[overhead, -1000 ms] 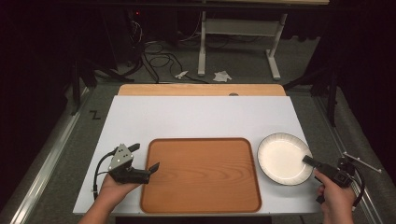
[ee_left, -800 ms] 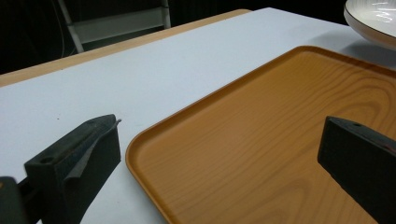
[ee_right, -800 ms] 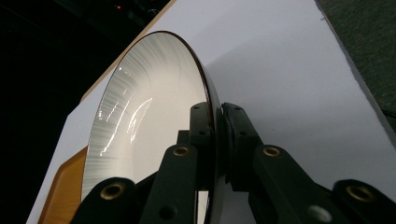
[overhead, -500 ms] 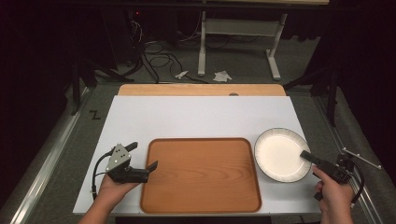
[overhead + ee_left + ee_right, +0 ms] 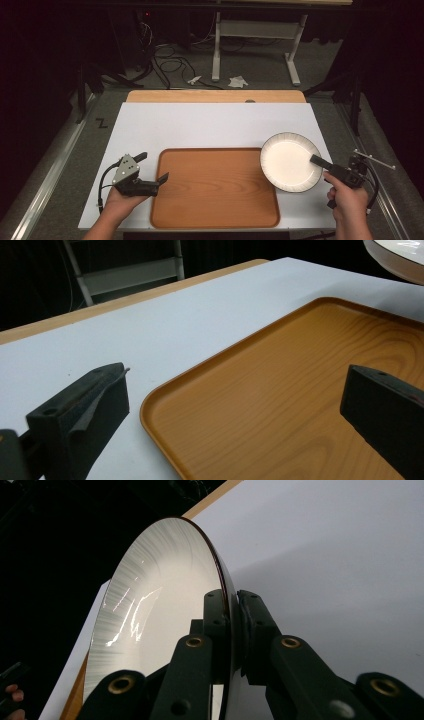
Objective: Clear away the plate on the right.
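Note:
A white plate (image 5: 289,161) with a dark rim is held off the table, its left part over the right edge of the wooden tray (image 5: 210,210). My right gripper (image 5: 316,161) is shut on the plate's right rim; in the right gripper view the plate (image 5: 155,605) stands edge-on between the jaws of the gripper (image 5: 233,625). My left gripper (image 5: 152,170) is open at the tray's left edge. In the left gripper view its jaws stand wide apart, one over the white table top, one over the tray (image 5: 280,405), around the gripper's (image 5: 240,405) empty gap.
The white table top (image 5: 215,125) has a wooden strip (image 5: 215,96) along its far edge. Beyond it lie floor cables (image 5: 165,60), a white frame leg (image 5: 216,45) and crumpled paper (image 5: 237,81). The plate's rim (image 5: 400,260) shows top right in the left gripper view.
The right gripper has carried the plate leftward, from beside the tray to over the tray's right edge. The left gripper has stayed in place.

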